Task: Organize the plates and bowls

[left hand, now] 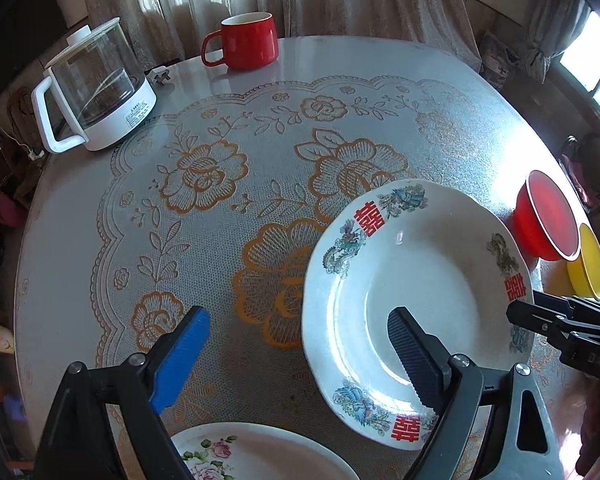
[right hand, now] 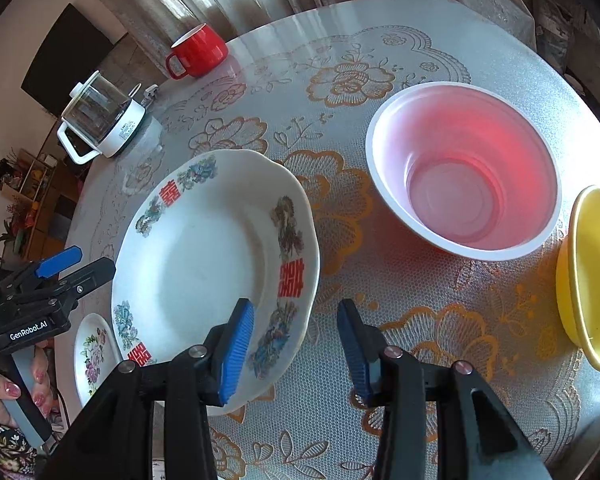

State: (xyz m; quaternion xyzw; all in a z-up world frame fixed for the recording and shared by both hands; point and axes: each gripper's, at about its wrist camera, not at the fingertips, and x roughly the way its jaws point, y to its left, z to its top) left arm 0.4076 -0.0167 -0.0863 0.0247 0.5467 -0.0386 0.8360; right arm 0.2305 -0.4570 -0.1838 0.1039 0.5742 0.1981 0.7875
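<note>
A white plate with red characters [left hand: 416, 280] [right hand: 212, 264] lies on the table. My left gripper [left hand: 300, 344] is open, its right finger over the plate's bowl, its left finger over the tablecloth. My right gripper [right hand: 296, 344] is open, its left finger over the plate's right rim, empty. A smaller floral plate [left hand: 256, 456] [right hand: 92, 356] lies near the front edge. A red bowl with white inside [right hand: 464, 168] [left hand: 548, 216] and a yellow bowl [right hand: 592, 276] [left hand: 588, 264] stand to the right.
A red mug [left hand: 248, 40] [right hand: 198, 50] and a glass kettle on a white base [left hand: 92, 88] [right hand: 100, 124] stand at the far left of the round table [left hand: 460, 92]. Curtains hang behind. The right gripper shows in the left wrist view [left hand: 560, 320].
</note>
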